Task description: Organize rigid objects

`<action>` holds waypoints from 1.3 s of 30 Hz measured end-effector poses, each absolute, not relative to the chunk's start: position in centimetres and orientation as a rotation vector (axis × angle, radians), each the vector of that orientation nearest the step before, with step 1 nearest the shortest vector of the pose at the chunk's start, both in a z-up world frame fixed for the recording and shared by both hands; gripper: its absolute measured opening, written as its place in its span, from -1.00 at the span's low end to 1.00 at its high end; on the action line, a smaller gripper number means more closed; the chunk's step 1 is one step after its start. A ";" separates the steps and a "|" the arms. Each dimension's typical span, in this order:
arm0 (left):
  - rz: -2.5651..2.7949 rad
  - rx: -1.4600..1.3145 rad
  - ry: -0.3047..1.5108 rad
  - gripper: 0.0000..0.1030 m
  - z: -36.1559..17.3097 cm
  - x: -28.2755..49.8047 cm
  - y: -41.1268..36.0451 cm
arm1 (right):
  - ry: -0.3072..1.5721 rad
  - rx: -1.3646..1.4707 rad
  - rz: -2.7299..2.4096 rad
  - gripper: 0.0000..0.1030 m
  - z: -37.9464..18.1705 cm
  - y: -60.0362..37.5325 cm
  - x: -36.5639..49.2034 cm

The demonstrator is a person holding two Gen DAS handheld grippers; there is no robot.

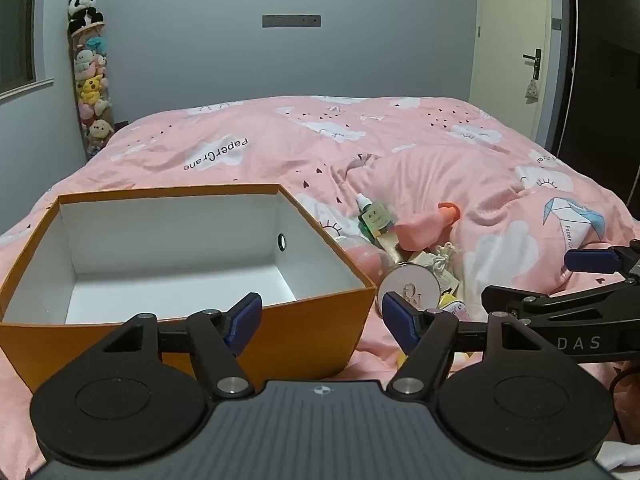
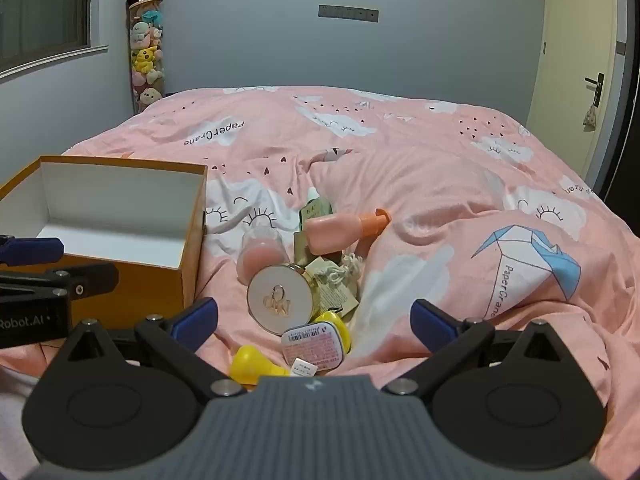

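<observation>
two handheld grippers hover low over a bed covered in a pink duvet (image 2: 440,168) printed with clouds and paper cranes. on the left side of the bed sits an orange cardboard box (image 1: 304,332) with a white interior, open at the top and holding nothing that can be seen. just to the right of the box, well clear of its wall, a small heap of toiletries lies in a hollow of the duvet: a round white compact (image 2: 278,300) with a gold monogram propped on edge, a small rounded tin (image 2: 312,346) with a pink printed label right in front of it, a yellow bulb-shaped object (image 2: 252,364) beside the tin, a pink bottle (image 2: 340,232) with an orange cap lying on its side with its long axis running left to right, a green spray bottle (image 2: 314,210) behind it, and a clear jar (image 2: 260,254) with pink contents. the right gripper (image 2: 314,322) has its blue-padded jaws spread wide with nothing held, and the heap lies straight ahead of it, the tin and compact almost between its fingertips. the left gripper (image 1: 322,314) is also wide apart and holds nothing; it faces the near right corner of the box, with the heap off to its right. the right hand is plainly the nearer one to the items, so a first pick most likely falls to it, followed by a carry leftward over the box rim.
</observation>
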State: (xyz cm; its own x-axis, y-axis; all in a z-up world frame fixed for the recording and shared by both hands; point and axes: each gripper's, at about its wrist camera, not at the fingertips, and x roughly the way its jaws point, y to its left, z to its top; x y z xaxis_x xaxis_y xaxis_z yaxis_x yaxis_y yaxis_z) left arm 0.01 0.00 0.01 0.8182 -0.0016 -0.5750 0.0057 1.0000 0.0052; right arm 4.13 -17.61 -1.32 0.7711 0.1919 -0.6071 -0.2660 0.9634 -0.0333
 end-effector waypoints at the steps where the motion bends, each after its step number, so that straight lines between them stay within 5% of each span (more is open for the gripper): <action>1: -0.002 0.006 0.615 0.57 0.0 0.0 0.0 | 0.644 -0.121 0.248 0.95 -1.3 -17.6 4.1; 39: -0.013 0.002 0.606 0.56 0.1 -0.2 -0.2 | 0.666 -0.101 0.251 0.95 -2.1 -17.5 4.5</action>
State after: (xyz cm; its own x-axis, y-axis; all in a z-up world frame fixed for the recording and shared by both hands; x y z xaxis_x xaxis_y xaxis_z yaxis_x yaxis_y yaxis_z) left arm -0.21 -0.21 0.08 0.8216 -0.0118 -0.5699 0.0129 0.9999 -0.0022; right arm 4.51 -17.48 -2.11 0.7575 0.1978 -0.6222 -0.2619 0.9650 -0.0121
